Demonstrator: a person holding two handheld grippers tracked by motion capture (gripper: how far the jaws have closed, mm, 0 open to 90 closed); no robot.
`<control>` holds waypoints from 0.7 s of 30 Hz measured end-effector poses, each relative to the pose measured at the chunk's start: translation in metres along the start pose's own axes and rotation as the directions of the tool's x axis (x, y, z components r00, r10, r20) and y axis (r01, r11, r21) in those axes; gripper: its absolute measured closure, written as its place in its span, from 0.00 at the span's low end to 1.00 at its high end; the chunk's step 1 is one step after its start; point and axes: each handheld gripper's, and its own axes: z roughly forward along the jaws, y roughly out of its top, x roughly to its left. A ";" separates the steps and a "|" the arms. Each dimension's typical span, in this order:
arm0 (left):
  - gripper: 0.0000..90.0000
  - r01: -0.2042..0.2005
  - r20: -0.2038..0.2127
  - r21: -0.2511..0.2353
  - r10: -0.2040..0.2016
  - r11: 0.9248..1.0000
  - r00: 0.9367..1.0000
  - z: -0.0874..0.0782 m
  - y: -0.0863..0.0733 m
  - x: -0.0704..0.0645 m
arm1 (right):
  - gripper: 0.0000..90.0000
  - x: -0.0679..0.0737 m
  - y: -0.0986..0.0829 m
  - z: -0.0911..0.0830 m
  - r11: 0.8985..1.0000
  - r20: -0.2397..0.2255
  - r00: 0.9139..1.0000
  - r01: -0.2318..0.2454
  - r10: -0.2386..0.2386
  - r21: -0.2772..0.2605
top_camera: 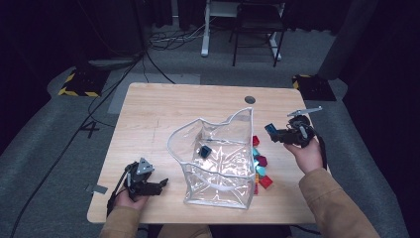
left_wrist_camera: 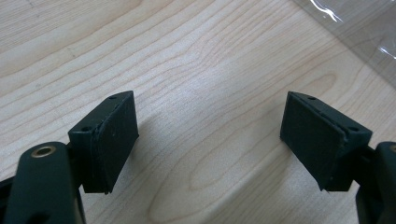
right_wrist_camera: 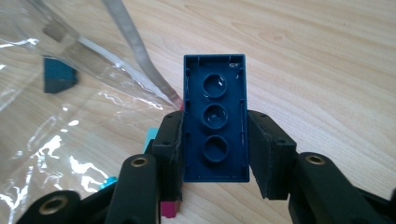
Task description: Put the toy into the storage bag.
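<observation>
A clear plastic bag stands open in the middle of the wooden table, with a dark blue brick inside it. My right gripper hovers just right of the bag's rim, shut on another dark blue brick whose hollow underside faces the camera. Several loose bricks in red, teal and magenta lie on the table against the bag's right side. My left gripper rests open near the front left edge, its pads wide apart over bare wood, nothing between them.
A round cable hole sits at the table's far right. Beyond the table are grey floor, cables and a black chair frame. A corner of the bag shows at the upper right of the left gripper view.
</observation>
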 end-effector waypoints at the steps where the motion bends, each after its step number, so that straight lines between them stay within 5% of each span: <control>1: 0.21 0.005 0.002 0.000 -0.005 1.000 1.000 0.000 0.000 0.000 | 0.65 0.000 0.000 0.000 1.000 0.000 1.000 0.000 0.000 0.000; 11: 0.21 0.002 0.001 -0.003 -0.002 1.000 1.000 -0.001 -0.002 -0.001 | 0.65 0.015 0.010 -0.032 0.995 -0.078 0.996 0.031 -0.038 -0.098; 21: 0.21 0.008 -0.004 -0.003 -0.008 1.000 1.000 -0.002 -0.003 -0.002 | 0.65 0.045 0.027 -0.061 0.974 -0.100 0.986 0.113 -0.134 -0.198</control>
